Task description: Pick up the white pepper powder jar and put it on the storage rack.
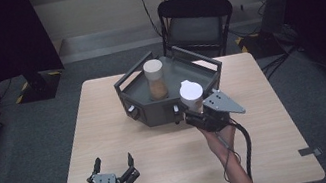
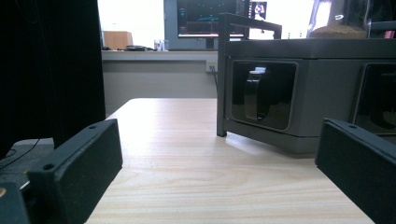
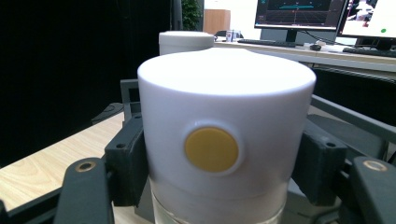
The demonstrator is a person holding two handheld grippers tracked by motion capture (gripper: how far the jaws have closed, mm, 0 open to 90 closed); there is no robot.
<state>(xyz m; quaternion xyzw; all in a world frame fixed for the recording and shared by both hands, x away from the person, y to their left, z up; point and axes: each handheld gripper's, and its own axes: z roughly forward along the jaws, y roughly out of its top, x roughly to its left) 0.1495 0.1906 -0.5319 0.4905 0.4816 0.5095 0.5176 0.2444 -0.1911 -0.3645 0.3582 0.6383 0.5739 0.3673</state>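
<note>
A clear jar with a white lid point(image 1: 191, 95) is held upright by my right gripper point(image 1: 199, 115), just at the front right edge of the grey tray point(image 1: 144, 112). In the right gripper view the jaws are shut on the jar point(image 3: 226, 140), whose lid carries a yellow round button. A second white-lidded jar point(image 1: 155, 79) with brown contents stands inside the tray, and its lid point(image 3: 186, 42) rises behind the held jar. My left gripper point(image 1: 113, 161) rests open near the table's front left edge, nothing between its fingers point(image 2: 81, 168). The tray's front wall point(image 2: 303, 93) lies ahead of it.
The wooden table point(image 1: 117, 130) has bare surface in front of the tray and on both sides. A black folding chair point(image 1: 196, 22) stands behind the table. Tape marks point(image 1: 309, 151) sit at the table's front corners. Dark curtains hang at both sides.
</note>
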